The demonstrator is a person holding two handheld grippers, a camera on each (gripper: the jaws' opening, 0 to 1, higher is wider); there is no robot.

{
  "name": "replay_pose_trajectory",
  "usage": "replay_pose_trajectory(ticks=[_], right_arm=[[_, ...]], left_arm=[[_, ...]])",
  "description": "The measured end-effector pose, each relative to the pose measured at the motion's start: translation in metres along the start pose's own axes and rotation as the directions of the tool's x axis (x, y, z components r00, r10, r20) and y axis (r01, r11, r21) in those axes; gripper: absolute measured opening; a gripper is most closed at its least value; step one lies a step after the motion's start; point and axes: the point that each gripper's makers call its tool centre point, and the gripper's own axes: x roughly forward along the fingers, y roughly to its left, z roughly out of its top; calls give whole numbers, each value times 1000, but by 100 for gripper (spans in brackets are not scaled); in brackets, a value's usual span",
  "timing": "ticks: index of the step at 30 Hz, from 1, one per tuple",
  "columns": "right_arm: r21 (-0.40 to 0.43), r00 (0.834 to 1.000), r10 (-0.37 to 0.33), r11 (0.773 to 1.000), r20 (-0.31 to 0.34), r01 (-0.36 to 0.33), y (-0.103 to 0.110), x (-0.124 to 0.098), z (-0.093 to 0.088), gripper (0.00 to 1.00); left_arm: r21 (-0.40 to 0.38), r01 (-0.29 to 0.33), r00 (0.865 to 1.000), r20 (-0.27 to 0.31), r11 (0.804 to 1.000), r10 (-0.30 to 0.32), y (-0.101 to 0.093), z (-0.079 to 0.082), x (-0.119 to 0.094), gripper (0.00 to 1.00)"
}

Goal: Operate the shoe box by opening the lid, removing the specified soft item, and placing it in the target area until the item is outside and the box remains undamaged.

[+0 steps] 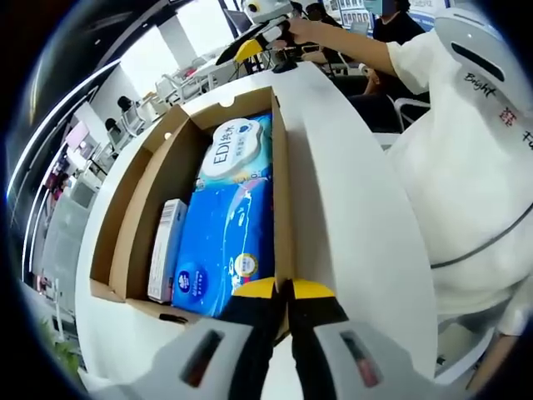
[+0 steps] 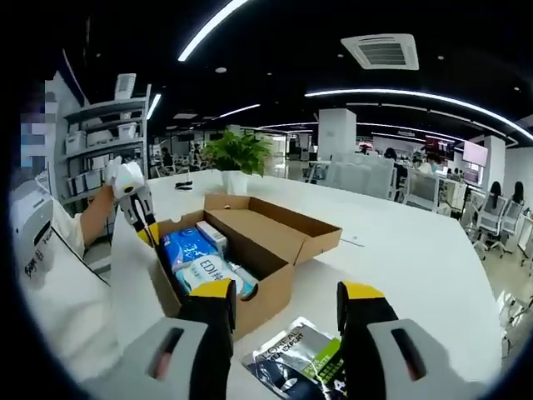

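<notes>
The left gripper (image 1: 283, 292) is clenching its yellow-tipped jaws on the near wall of the shoe box (image 1: 133, 208), at 6 o'clock in the left gripper view. The right gripper (image 2: 287, 304) is hanging released, jaws well apart, above a dark pouch (image 2: 296, 362) lying on the white table (image 2: 400, 250). The blue soft pack (image 1: 229, 225) is lying inside the box, beside a small white carton (image 1: 166, 250); the lid (image 2: 275, 221) is lying open at 12 o'clock.

Risk: pulling on the clamped wall could tear or crease the cardboard.

The pack's lower edge is hidden behind the jaws; its print is only partly legible.
</notes>
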Motion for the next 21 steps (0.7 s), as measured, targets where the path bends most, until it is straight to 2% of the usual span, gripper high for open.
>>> replay_pose_trajectory(ticks=[4, 6, 8, 12, 18, 19, 20, 21], right_arm=[[-27, 999, 41, 999, 28, -41, 9, 0, 7, 44], [-63, 996, 80, 995, 33, -78, 19, 4, 8, 50], [-86, 995, 99, 992, 20, -97, 22, 8, 9, 52], [-186, 991, 129, 974, -17, -130, 28, 16, 18, 47], [-184, 988, 155, 971, -20, -156, 32, 19, 27, 49], [-152, 974, 225, 963, 0, -222, 39, 26, 37, 49], [-168, 964, 267, 950, 1, -263, 46, 30, 39, 49], [-171, 962, 274, 947, -15, -272, 48, 32, 38, 49]], left_arm=[[-21, 11, 1000, -7, 1000, -11, 1, 0, 1, 3], [-16, 15, 1000, -17, 1000, -16, 0, -1, 1, 3], [-13, 14, 1000, -17, 1000, -14, -1, -1, 1, 3], [-5, 10, 1000, -15, 1000, -10, -1, -1, 0, 3], [-2, 11, 1000, -10, 1000, -11, -1, -1, 0, 3], [-3, 19, 1000, -9, 1000, -19, -1, 0, 0, 3], [-8, 23, 1000, -11, 1000, -23, -1, -1, 0, 3], [-8, 24, 1000, -11, 1000, -24, -1, 0, 0, 3]])
